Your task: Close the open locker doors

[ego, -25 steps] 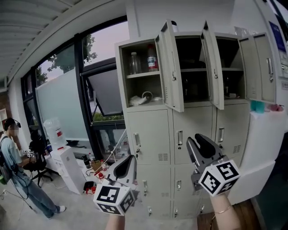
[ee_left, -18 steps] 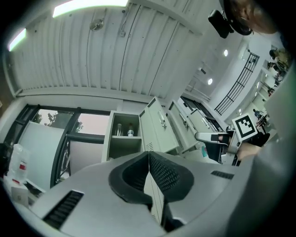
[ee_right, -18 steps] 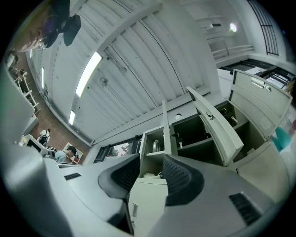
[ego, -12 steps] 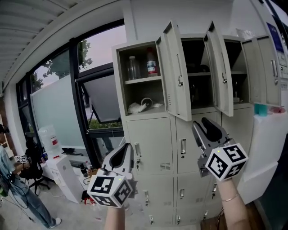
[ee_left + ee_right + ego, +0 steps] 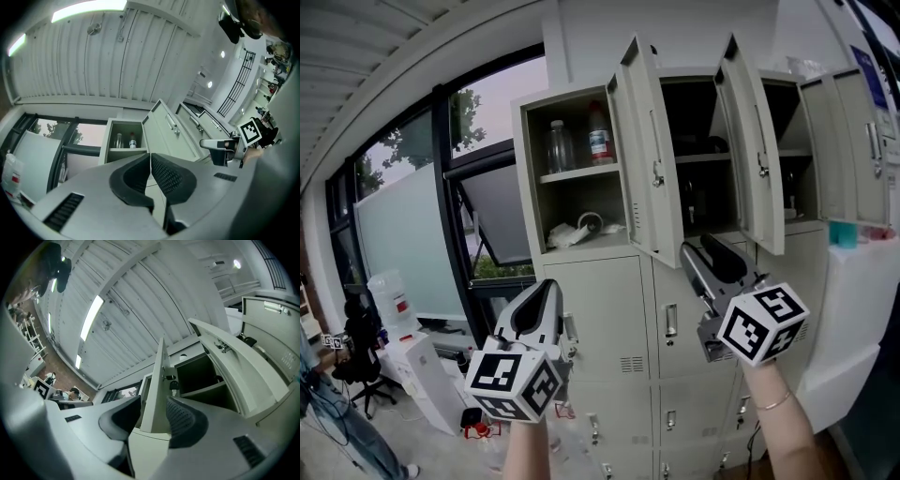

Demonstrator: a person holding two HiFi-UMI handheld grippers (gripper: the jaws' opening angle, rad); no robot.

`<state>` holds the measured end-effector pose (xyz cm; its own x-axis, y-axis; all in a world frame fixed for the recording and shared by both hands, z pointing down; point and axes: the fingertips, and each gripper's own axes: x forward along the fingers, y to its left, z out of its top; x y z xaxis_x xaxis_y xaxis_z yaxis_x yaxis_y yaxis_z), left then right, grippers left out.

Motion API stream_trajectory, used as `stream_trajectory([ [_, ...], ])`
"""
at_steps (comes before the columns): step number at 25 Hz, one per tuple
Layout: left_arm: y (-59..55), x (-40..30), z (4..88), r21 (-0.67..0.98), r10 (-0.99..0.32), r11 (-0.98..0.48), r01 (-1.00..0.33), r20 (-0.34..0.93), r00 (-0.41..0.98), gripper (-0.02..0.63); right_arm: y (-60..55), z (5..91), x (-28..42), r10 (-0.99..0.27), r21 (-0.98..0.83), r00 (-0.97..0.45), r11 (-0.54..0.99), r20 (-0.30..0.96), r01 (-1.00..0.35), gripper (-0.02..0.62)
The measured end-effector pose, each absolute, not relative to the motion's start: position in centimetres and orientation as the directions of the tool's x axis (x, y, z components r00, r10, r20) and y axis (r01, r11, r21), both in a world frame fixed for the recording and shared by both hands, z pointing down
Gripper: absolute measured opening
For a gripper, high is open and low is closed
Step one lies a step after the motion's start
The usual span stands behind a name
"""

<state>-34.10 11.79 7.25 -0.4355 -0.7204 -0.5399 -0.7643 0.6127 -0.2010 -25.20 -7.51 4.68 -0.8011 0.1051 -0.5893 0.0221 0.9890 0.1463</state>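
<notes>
Nothing is shut yet: the left locker door (image 5: 642,150) and middle locker door (image 5: 755,141) hang wide open above me. My right gripper's (image 5: 701,251) jaws have just been opening, and the left locker door's edge sits between them, ungripped. My left gripper (image 5: 544,289) is closed and empty.

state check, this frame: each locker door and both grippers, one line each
Top left locker door, open, swung out.
Top middle locker door, open, swung out.
Top right locker door, open.
Lower locker doors, closed.
Left gripper, shut, empty.
Right gripper, open, jaws have just been opening; the top left door's edge shows between them, not gripped.
</notes>
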Motion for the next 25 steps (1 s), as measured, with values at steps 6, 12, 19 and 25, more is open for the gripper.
stream_trajectory([
  [6,9.8,-35.7,6.7,-0.192,-0.714,0.615,-0.765,-0.547,-0.437,0.021,-7.6,5.1,-27.3,0.174,0.168,-0.808,0.981,-0.563,0.095,0.148],
  [12,9.6,-37.0,6.9,-0.196,-0.7,0.642,-0.741,-0.544,-0.463,0.021,-6.3,5.3,-28.7,0.216,0.224,-0.789,0.969,-0.575,0.102,0.092],
  [19,11.2,-39.9,8.5,-0.166,-0.666,0.691,-0.704,-0.525,-0.53,0.021,-1.7,5.3,-31.3,0.274,0.365,-0.766,0.929,-0.582,0.055,0.115],
  [25,13.9,-41.0,8.7,-0.146,-0.607,0.756,-0.638,-0.522,-0.599,0.021,2.9,5.4,-35.4,0.333,0.456,-0.748,0.889,-0.575,0.045,0.121],
])
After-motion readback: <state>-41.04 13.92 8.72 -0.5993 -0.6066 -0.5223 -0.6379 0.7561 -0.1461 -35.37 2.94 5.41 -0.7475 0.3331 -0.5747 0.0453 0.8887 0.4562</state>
